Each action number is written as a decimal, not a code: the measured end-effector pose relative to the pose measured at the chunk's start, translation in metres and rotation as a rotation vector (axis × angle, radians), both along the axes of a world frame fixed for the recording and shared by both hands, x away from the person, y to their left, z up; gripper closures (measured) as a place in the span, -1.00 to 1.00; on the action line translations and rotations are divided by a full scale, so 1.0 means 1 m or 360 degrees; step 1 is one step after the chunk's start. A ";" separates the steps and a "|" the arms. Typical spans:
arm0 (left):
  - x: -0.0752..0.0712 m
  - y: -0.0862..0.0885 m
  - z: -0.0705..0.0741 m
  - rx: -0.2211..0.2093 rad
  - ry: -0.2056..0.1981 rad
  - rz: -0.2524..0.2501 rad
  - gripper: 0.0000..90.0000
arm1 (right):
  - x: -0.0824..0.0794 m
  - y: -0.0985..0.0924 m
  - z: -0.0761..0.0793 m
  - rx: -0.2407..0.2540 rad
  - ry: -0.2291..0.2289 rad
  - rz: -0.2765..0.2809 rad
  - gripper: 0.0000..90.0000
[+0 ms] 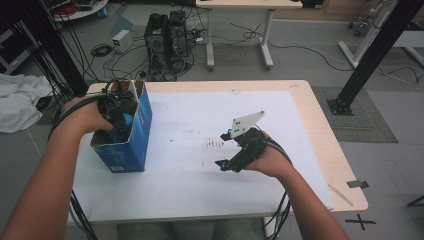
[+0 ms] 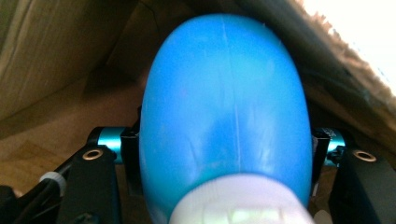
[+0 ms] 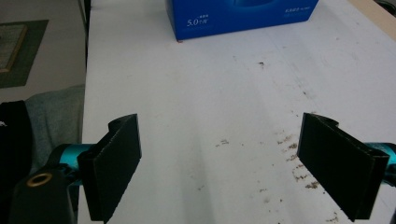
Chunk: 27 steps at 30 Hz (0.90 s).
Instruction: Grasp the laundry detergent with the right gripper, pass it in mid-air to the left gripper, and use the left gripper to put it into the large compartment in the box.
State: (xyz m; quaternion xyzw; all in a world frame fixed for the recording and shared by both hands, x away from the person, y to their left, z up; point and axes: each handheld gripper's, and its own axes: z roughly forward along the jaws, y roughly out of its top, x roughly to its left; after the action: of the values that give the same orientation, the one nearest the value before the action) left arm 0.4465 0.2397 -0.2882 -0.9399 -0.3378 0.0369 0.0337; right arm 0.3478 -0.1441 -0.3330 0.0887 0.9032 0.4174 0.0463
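White-covered wooden table (image 1: 200, 185): left gripper (image 1: 118, 116) reaches down inside open blue cardboard box (image 1: 141, 131), jaws flanking smooth blue egg-shaped plastic bottle (image 2: 224, 116), whether still pressing I cannot tell, long axis running straight ahead; right gripper (image 3: 219, 163) idles wide apart, well off.

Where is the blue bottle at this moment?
The blue bottle sits between the left gripper's jaws, inside the open blue box at the table's left side.

White-topped table (image 1: 200, 190), blue box (image 1: 136, 137) standing on it
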 end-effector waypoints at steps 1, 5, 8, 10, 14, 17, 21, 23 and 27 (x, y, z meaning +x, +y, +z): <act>-0.001 0.000 0.000 -0.0013 -0.0016 0.0031 -0.24 | 0.000 0.000 0.000 0.0005 -0.0006 0.0008 -0.72; -0.001 0.002 0.003 -0.0005 -0.0008 0.0006 -0.27 | 0.000 -0.001 0.000 0.0007 -0.0014 -0.0002 -0.72; -0.002 0.002 0.004 -0.0005 -0.0029 0.0029 -0.28 | -0.001 0.000 0.000 0.0009 -0.0012 0.0001 -0.72; -0.002 0.002 0.005 0.0006 -0.0035 0.0022 -0.30 | 0.000 0.000 0.000 0.0009 -0.0017 0.0007 -0.72; -0.003 0.003 0.007 -0.0009 -0.0028 0.0039 -0.32 | -0.001 0.000 0.001 0.0013 -0.0020 0.0003 -0.72; -0.004 0.002 0.010 -0.0017 -0.0038 0.0034 -0.32 | -0.001 0.000 0.001 0.0013 -0.0025 0.0007 -0.72; -0.005 0.002 0.015 -0.0024 -0.0049 0.0042 -0.32 | -0.002 0.000 0.001 0.0017 -0.0020 0.0002 -0.72; -0.004 0.003 0.018 -0.0006 -0.0045 0.0015 -0.33 | -0.002 0.000 0.001 0.0016 -0.0028 0.0012 -0.72; -0.005 0.004 0.023 -0.0009 -0.0044 0.0025 -0.37 | -0.002 0.000 0.002 0.0004 -0.0016 0.0004 -0.72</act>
State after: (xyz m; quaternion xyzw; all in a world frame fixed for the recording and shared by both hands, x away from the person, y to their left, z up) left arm 0.4415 0.2435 -0.2650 -0.9377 -0.3455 0.0252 0.0262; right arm 0.3455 -0.1436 -0.3314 0.0854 0.9026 0.4189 0.0500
